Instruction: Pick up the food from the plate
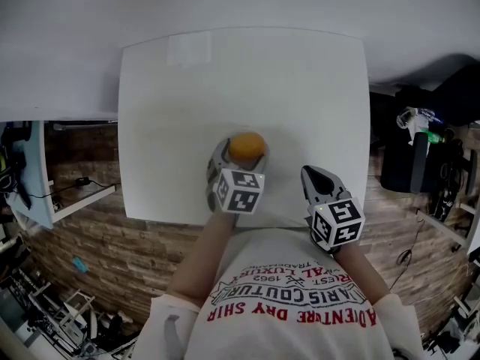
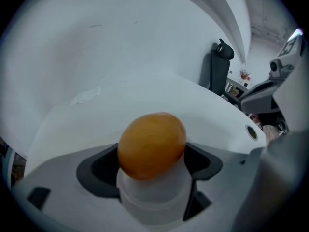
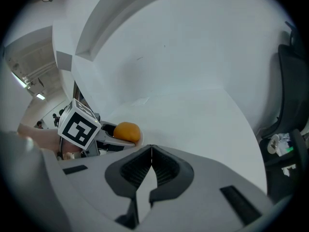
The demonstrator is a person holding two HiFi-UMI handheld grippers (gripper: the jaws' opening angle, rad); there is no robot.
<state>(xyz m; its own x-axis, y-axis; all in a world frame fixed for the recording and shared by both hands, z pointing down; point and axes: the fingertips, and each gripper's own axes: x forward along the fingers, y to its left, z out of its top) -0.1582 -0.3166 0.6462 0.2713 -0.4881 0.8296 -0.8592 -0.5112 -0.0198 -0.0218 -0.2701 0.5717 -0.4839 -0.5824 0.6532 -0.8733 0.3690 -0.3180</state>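
My left tongs (image 2: 150,170) stand spread wide, one pad on each side of a white round holder (image 2: 152,199), pressing on nothing that I can see. The orange, egg-shaped food (image 2: 152,144) sits on top of that holder. My right tongs (image 3: 151,151) are closed and empty, just beside the left, over the near edge of the white worktop (image 1: 300,88).
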